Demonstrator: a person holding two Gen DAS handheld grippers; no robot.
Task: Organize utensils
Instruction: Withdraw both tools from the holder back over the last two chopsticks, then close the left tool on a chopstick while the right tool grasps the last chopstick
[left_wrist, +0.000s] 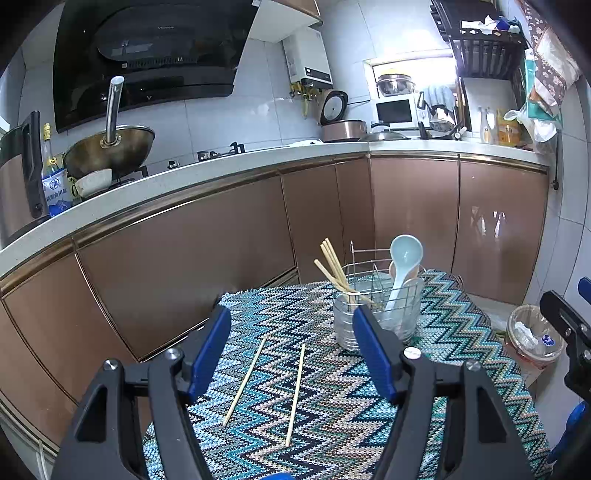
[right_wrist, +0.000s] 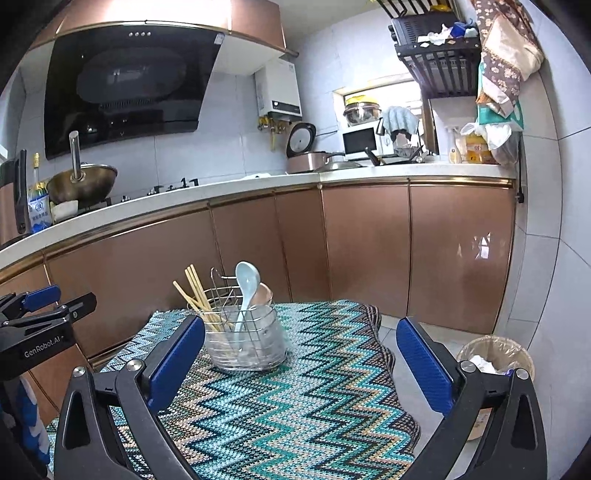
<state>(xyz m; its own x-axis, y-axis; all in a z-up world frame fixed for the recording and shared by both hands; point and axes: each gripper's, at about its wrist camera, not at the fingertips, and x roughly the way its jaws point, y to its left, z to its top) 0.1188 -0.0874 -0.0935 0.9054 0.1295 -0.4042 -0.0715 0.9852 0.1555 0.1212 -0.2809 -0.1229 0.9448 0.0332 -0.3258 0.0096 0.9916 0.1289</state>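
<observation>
- My left hand-held gripper (left_wrist: 291, 354) is wide and empty, as is the right (right_wrist: 301, 360)
- Two chopsticks (left_wrist: 295, 395) on the bench (left_wrist: 351, 424): light, stiff, thin, likely slippery
- I'd pinch one mid-length

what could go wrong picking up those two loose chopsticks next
The two chopsticks lie flat and thin on the knitted cloth, so the open left gripper might snag the weave or grab only one. The caddy stands close ahead; reaching past could bump it and spill the spoon.
</observation>
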